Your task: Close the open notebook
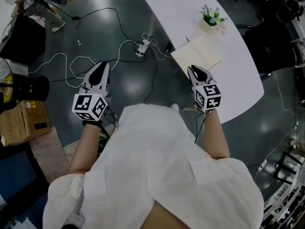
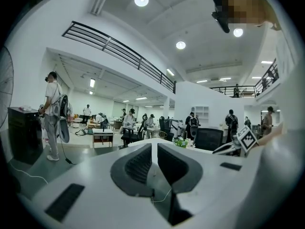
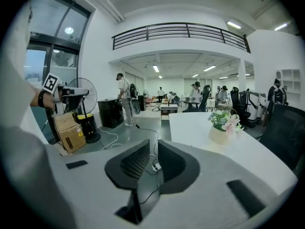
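Observation:
The notebook [image 1: 196, 55] lies flat on the white table [image 1: 176, 4] near its front edge, showing one cream face; I cannot tell whether it is open or closed. My right gripper [image 1: 192, 70] hovers at the notebook's near corner, its jaws slightly apart and empty. In the right gripper view the right gripper [image 3: 153, 144] points along the table's edge and its body hides the notebook. My left gripper [image 1: 102, 66] hangs over the floor well left of the table. In its own view the left gripper [image 2: 154, 147] has its jaws drawn to a thin slit with nothing in them.
A pot of flowers [image 1: 212, 18] stands on the table behind the notebook, and the same pot of flowers [image 3: 224, 123] shows ahead in the right gripper view. A power strip [image 1: 141, 47] with trailing cables lies on the floor between the grippers. A cardboard box [image 1: 21, 123] sits far left.

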`<action>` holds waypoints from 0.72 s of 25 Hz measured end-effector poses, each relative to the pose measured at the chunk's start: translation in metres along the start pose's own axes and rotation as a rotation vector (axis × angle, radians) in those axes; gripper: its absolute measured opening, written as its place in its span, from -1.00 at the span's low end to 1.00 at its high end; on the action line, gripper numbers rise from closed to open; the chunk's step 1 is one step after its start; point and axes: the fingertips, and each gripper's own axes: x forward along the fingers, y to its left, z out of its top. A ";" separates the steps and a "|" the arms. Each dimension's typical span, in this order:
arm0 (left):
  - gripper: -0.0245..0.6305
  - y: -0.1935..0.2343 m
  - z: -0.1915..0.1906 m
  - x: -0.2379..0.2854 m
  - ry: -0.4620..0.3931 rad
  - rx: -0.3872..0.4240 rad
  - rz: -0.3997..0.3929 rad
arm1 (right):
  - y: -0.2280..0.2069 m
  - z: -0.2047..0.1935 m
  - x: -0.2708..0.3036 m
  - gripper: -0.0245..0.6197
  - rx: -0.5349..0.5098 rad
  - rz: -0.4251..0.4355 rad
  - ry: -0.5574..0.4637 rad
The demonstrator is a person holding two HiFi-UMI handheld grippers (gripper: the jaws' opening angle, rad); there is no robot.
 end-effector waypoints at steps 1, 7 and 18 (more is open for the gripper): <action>-0.82 0.000 -0.001 0.003 0.004 -0.001 -0.003 | 0.000 -0.005 0.005 -0.75 -0.010 0.006 0.019; -0.82 -0.004 -0.015 0.026 0.032 -0.012 0.000 | -0.010 -0.037 0.036 -0.71 -0.048 0.048 0.125; -0.82 -0.014 -0.026 0.053 0.070 -0.027 -0.011 | -0.020 -0.069 0.080 -0.64 -0.109 0.109 0.270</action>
